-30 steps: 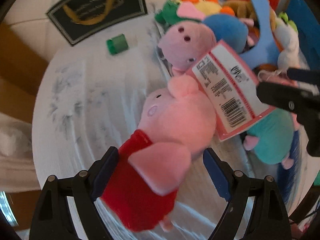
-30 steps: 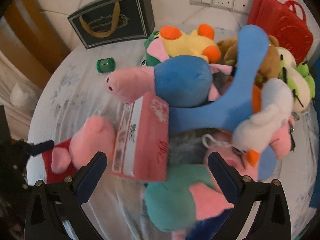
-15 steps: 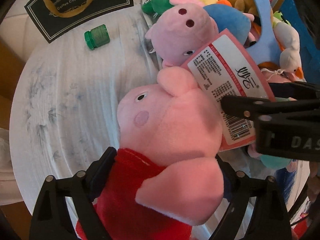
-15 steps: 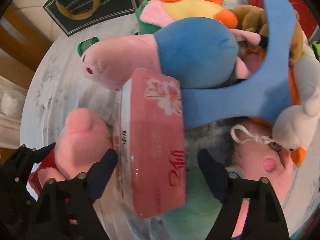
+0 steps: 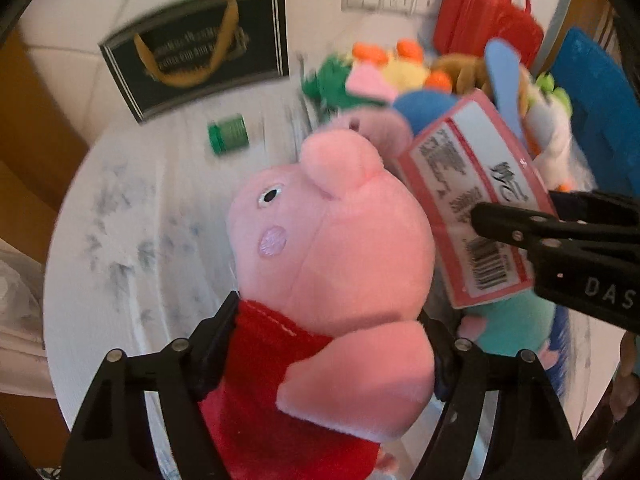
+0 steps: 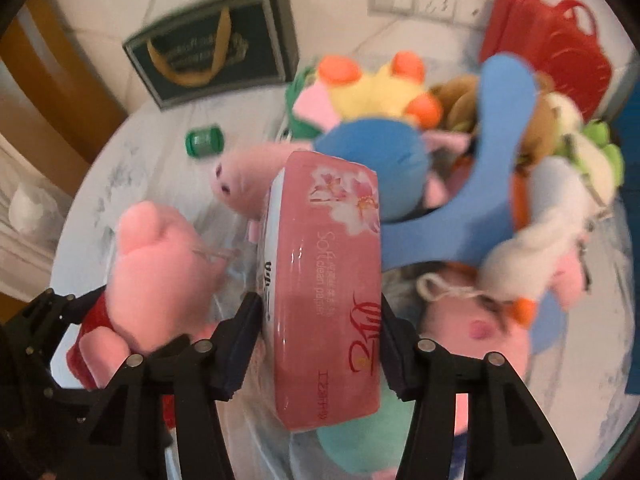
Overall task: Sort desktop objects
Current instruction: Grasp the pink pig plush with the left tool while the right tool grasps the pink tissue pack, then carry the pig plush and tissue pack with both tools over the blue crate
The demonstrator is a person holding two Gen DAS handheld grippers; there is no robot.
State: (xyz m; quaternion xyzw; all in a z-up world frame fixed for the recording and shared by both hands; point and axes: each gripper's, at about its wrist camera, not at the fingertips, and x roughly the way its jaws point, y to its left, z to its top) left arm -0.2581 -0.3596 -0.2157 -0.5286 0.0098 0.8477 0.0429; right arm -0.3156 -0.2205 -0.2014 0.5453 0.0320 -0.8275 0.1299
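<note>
Now the left claw (image 5: 332, 344) is closing on the pink pig plush (image 5: 332, 248) at lower centre, pads against its red dress; the right claw (image 6: 318, 332) is closing, clamping the pink tissue pack (image 6: 332, 280) above the white bench (image 5: 132, 216).

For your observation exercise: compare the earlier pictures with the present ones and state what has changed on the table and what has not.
The left gripper has closed on the pig in the red dress and the right gripper on the pink tissue pack; both jaws are closing and both things have risen off the table. The toy pile, green cap and dark bag stayed put.
</note>
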